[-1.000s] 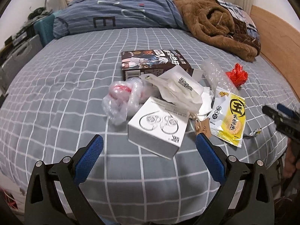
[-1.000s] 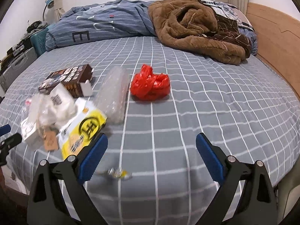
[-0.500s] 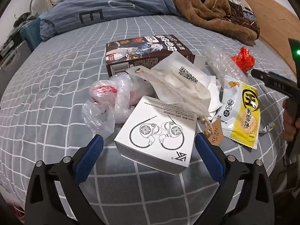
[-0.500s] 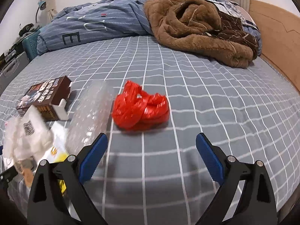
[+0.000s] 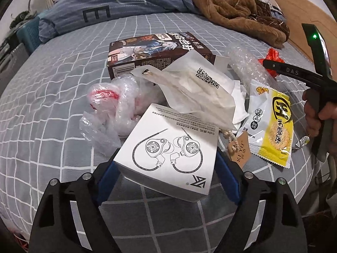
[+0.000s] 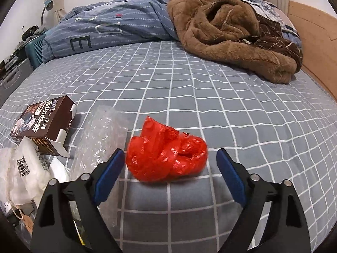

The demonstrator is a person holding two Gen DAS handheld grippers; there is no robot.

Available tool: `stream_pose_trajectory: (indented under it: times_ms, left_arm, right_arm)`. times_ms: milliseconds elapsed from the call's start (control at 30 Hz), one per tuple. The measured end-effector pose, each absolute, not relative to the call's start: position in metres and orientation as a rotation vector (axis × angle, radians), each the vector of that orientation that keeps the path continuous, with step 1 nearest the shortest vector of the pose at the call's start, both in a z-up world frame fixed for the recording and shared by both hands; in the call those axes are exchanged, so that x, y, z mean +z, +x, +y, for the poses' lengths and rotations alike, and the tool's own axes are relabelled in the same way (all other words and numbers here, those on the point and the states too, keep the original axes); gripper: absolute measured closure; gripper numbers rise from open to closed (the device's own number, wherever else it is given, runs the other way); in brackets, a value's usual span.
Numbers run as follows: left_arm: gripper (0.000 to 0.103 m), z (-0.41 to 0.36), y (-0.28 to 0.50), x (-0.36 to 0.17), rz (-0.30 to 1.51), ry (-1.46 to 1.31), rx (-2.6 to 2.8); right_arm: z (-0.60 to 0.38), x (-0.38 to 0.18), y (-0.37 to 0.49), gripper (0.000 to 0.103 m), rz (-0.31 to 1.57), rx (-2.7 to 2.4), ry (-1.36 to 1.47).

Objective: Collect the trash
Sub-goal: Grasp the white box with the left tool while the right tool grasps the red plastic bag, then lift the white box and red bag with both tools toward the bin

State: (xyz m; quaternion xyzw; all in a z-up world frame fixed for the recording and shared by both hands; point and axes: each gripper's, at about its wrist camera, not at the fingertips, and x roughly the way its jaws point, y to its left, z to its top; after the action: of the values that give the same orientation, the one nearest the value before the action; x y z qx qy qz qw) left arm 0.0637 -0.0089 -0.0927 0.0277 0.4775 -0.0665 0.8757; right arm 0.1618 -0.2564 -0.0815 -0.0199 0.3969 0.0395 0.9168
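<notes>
A white earphone box (image 5: 168, 149) lies at the near edge of a litter pile on a grey checked bed (image 5: 52, 97), bracketed by the left gripper (image 5: 166, 179), whose jaws are closing but not yet pressing. A crumpled red plastic bag (image 6: 166, 154) sits between the right gripper (image 6: 168, 177), also closing, still unclamped. Squeezing each squarely should prevent slipping. Both grippers slant steeply downward.

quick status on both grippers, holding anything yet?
Left gripper: closing around the white earphone box, not clearly gripped yet.
Right gripper: closing around the red plastic wrapper, pads not touching it yet.
</notes>
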Motion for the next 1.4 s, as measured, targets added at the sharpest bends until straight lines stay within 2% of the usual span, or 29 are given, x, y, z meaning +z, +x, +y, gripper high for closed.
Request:
stream_pose_trajectory:
  times_ms: [67,333,800,1400]
  left_arm:
    - [0.022,-0.009,0.064,-0.093,0.995,0.055,-0.138]
    - [0.023,-0.01,0.064,-0.092,0.993,0.058,-0.134]
    - [0.024,-0.01,0.062,-0.09,0.984,0.065,-0.132]
    - [0.024,-0.006,0.045,-0.074,0.972,0.063,-0.1]
  right_arm:
    - [-0.255,-0.085,0.165,0.024,0.827,0.087,-0.051]
    - [-0.255,-0.087,0.165,0.028,0.834,0.094,-0.044]
    - [-0.257,-0.09,0.164,0.044,0.848,0.119,-0.016]
    - [-0.263,-0.059,0.135,0.045,0.779,0.08,-0.02]
